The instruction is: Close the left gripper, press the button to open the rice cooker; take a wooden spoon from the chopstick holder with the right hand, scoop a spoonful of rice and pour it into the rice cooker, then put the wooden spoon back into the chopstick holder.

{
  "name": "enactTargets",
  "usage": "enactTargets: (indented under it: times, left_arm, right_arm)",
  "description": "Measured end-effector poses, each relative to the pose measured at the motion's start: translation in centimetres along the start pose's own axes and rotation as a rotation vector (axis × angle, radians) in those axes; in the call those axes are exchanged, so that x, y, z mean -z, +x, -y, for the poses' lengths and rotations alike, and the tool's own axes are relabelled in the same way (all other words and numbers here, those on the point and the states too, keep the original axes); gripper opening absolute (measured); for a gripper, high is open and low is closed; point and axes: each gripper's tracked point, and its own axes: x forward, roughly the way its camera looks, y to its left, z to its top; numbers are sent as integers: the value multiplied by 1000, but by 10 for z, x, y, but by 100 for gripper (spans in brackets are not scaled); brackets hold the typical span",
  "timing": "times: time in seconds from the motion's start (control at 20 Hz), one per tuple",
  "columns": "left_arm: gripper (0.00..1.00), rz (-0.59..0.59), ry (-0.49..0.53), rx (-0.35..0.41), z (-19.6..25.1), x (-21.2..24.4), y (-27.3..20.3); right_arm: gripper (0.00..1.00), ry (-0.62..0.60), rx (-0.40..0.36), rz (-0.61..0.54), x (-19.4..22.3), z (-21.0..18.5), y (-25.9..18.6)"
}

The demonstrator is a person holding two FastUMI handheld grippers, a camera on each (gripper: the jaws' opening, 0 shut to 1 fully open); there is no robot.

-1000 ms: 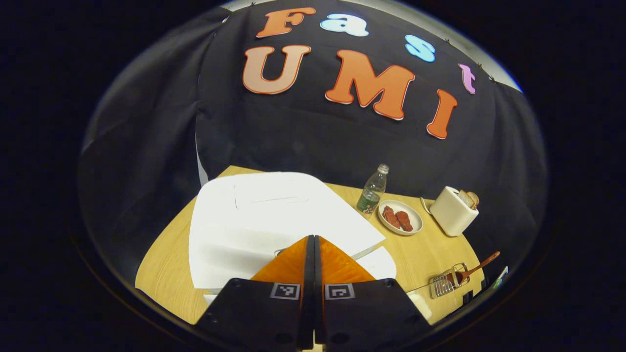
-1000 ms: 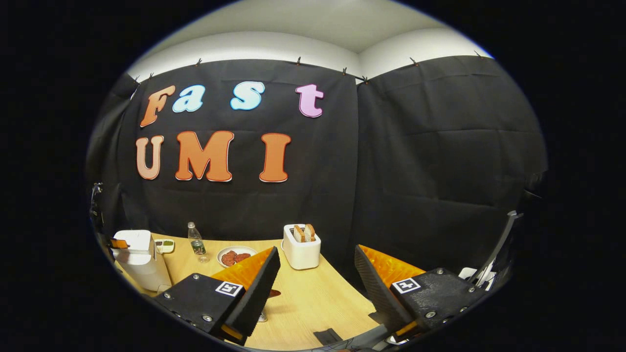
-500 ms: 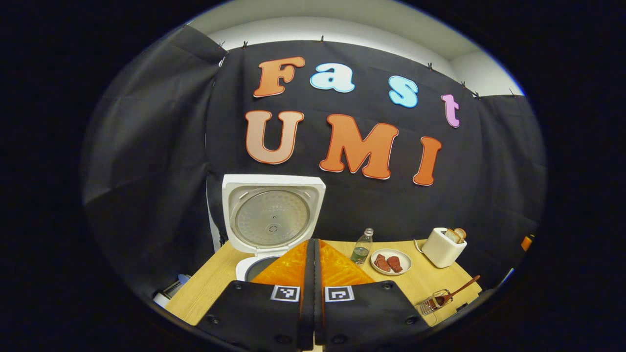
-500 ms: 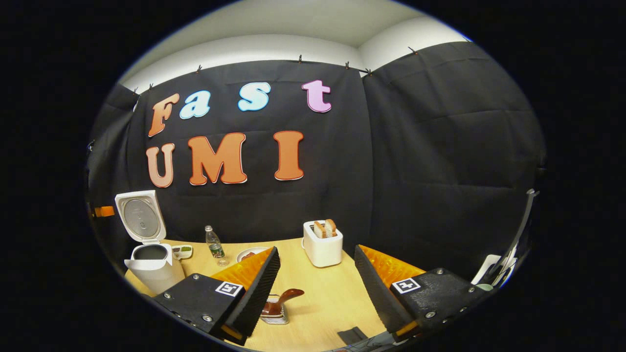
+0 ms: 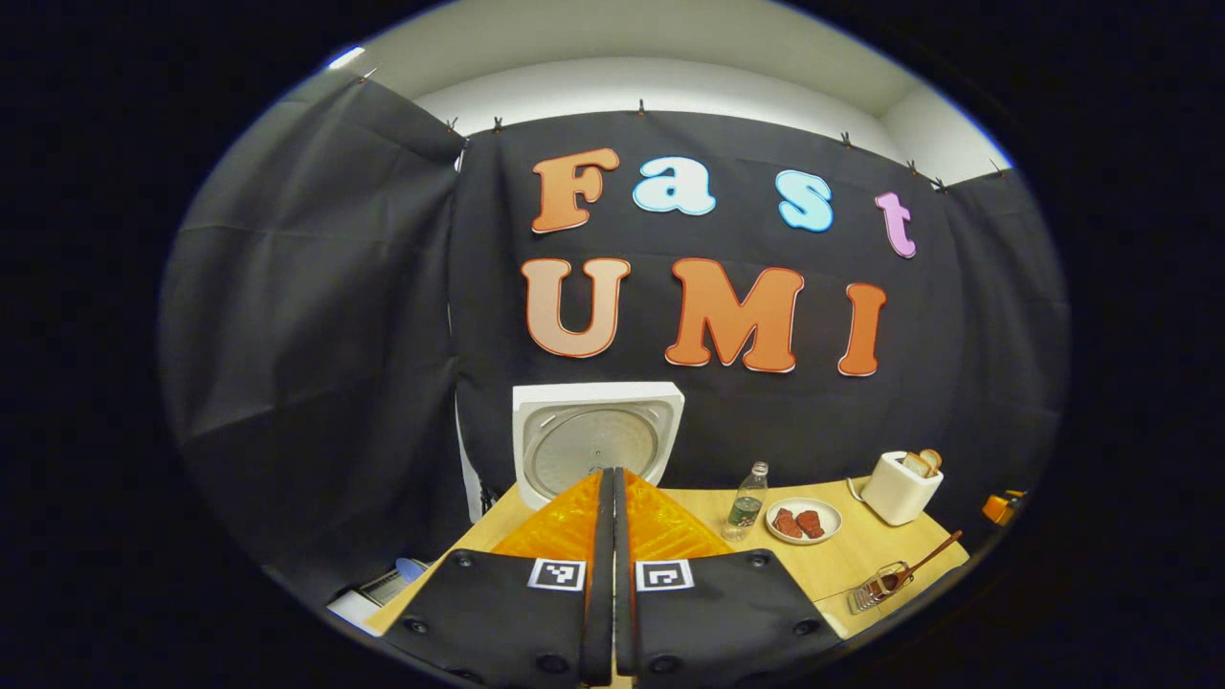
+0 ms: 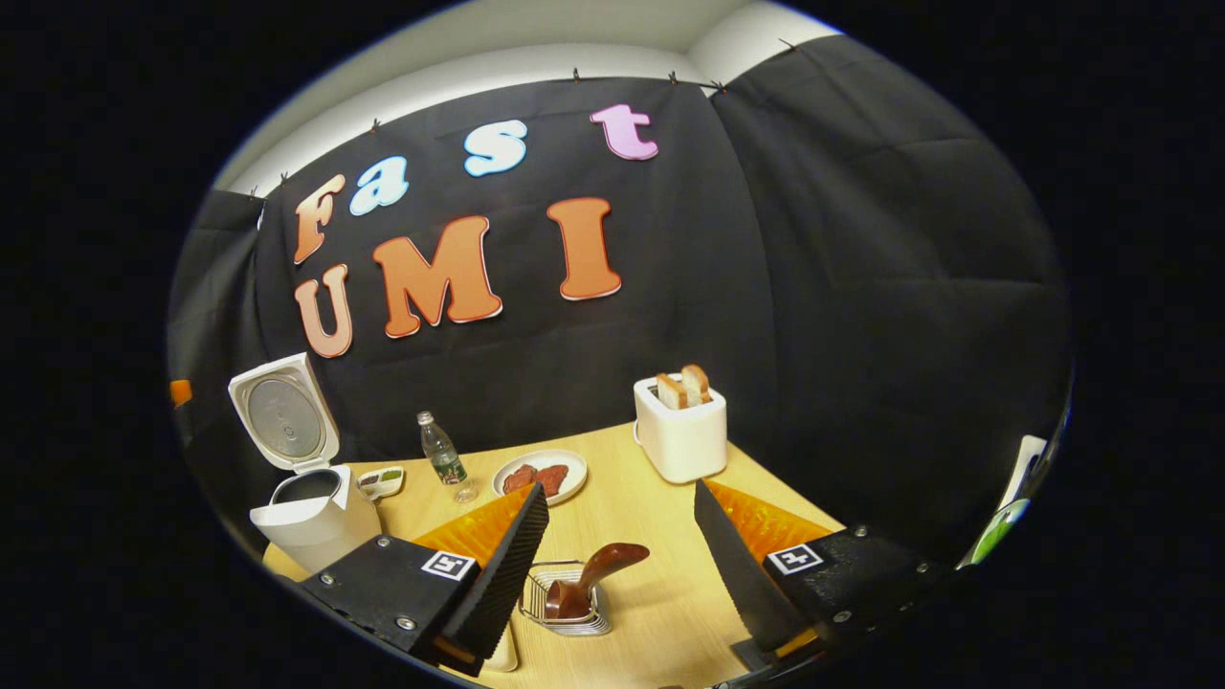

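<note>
Wooden spoon (image 6: 595, 571) between right gripper (image 6: 620, 517) fingers

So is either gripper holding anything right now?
Nothing held: left gripper is shut empty; right gripper is open above the wooden spoon.

Mid-frame in my right gripper view: a toaster (image 6: 679, 438) holding bread slices (image 6: 683, 385), a plate of meat (image 6: 540, 476), a water bottle (image 6: 441, 458).

Black cloth walls (image 6: 861, 287) enclose a light wooden table (image 6: 651, 574) beneath a pale ceiling (image 5: 651, 38).
</note>
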Motion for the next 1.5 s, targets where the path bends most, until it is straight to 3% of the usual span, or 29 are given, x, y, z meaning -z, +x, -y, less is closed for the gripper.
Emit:
enactTargets:
  times: [0.4, 0.55, 0.6, 0.7, 0.75, 0.8, 0.85, 0.9, 1.0, 1.05, 1.25, 1.3, 1.5]
  left_arm:
    - [10, 31, -22, -39, -25, -7, -28]
    - [47, 22, -28, -14, -22, -3, -30]
    - [48, 17, -30, -6, -20, -2, -29]
    - [83, 5, -27, -1, -20, 2, -26]
    - [100, -3, -23, -2, -19, 5, -28]
    - [100, -8, -18, -6, -19, 7, -27]
    - [100, -13, -12, -11, -22, 9, -27]
    - [98, -18, -10, -13, -24, 9, -28]
    - [98, -29, -13, -15, -25, 13, -28]
    - [98, -31, -14, -18, -28, 14, -29]
    - [98, -6, -19, -38, -37, 5, -32]
    - [100, 3, -23, -38, -37, 3, -34]
    - [93, 23, -28, -29, -36, -4, -39]
  right_arm:
    - [95, 130, -14, -156, 63, -3, 39]
    - [95, 227, -27, -189, 77, -5, 46]
    - [95, 265, -31, -187, 77, -6, 46]
    - [89, 338, -56, -209, 84, -14, 49]
    - [76, 364, -67, -220, 86, -19, 50]
    - [71, 387, -66, -214, 86, -19, 53]
    - [51, 409, -72, -208, 82, -19, 55]
    - [51, 430, -80, -210, 82, -20, 52]
    - [29, 483, -91, -205, 80, -24, 51]
    - [23, 472, -85, -204, 80, -24, 53]
    - [12, 381, -116, -184, 69, -46, 50]
    - [11, 351, -118, -168, 61, -48, 47]
    - [10, 207, -153, -102, 20, -68, 28]
